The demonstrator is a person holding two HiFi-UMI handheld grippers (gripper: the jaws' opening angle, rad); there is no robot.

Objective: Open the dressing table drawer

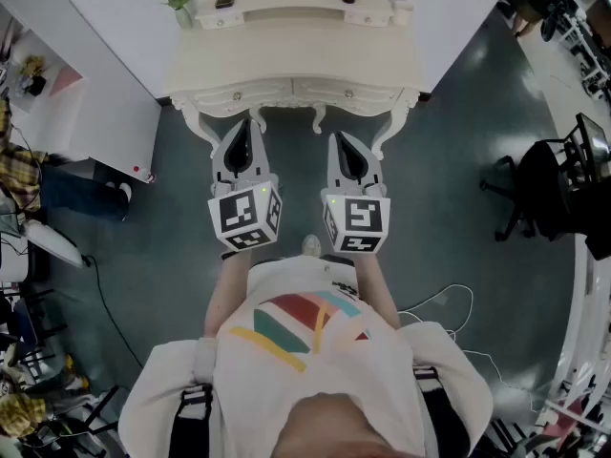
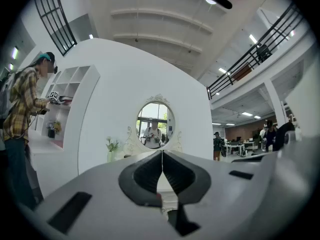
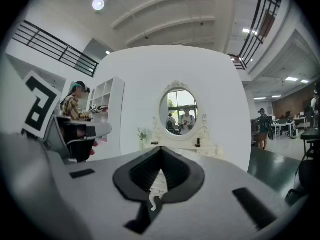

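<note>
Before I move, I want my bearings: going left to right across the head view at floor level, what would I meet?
Person in a plaid shirt → left claw → right claw → black office chair.

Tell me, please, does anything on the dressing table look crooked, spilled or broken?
Nothing stands out. The dressing table stands straight, its front drawers look shut and flush, and the small vase on top is upright.
</note>
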